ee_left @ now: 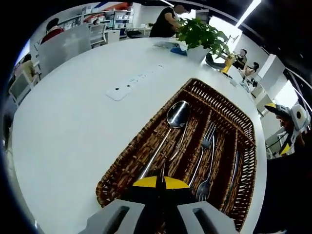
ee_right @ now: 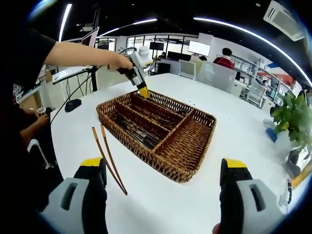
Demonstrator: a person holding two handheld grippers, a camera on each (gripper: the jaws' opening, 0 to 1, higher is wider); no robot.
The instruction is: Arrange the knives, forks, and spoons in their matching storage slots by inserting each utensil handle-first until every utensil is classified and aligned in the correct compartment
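A brown wicker basket [ee_left: 222, 100] with long compartments lies on the white table. Its left slot holds a large spoon [ee_left: 177, 114]; the middle slot holds two forks [ee_left: 208, 140]; a knife [ee_left: 234, 170] lies in the right slot. My left gripper [ee_left: 161, 182] hovers low over the basket's near end, its yellow tips shut on a slim utensil [ee_left: 179, 142] that runs up the left slot. In the right gripper view, the left gripper [ee_right: 143, 91] dips into the basket [ee_right: 146, 157] at its far side. My right gripper [ee_right: 163, 168] is wide open and holds nothing. Two brown chopsticks [ee_right: 110, 161] lie on the table beside the basket.
A white socket panel [ee_left: 134, 82] is set into the table. A potted plant [ee_left: 202, 33] stands at the far edge. A person's arm [ee_right: 80, 52] holds the left gripper. A black mouse [ee_right: 73, 105] lies near the table edge. People sit at desks behind.
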